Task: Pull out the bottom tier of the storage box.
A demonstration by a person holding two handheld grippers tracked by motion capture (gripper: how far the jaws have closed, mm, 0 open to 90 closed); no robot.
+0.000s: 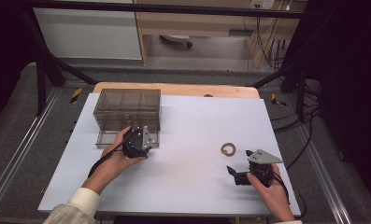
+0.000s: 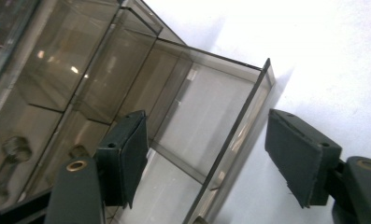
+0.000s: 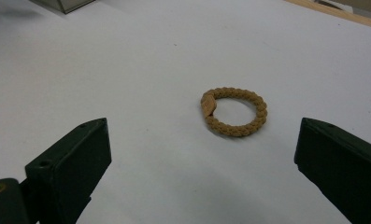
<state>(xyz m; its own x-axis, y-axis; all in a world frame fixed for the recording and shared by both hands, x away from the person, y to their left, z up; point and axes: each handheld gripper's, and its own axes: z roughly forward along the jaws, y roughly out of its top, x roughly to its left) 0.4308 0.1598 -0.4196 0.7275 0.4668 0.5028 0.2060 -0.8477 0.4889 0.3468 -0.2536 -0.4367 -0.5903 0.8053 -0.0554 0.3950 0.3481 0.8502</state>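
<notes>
I am watching the left tongs (image 1: 137,135) sitting left of centre in the high view, at the pulled-out drawer (image 1: 109,136) of the smoky clear organiser box (image 1: 127,108) that is standing toward the upper left of the white tabletop (image 1: 188,126). In the left gripper view these tongs (image 2: 206,158) are standing released, and the drawer's front wall (image 2: 234,140) is running up between the two pads without either pad pressing on it; one pad is hanging over the inside of the drawer, the other over the bare tabletop outside it.

The right tongs (image 1: 234,171) are lying low at the lower right of the high view, also released, with nothing between them. The brown braided hair tie (image 1: 228,149) is lying flat on the tabletop just above them in that view, well apart from the box. In the right gripper view the hair tie (image 3: 234,112) is sitting right of centre, ahead of the open pads and touching neither.
</notes>
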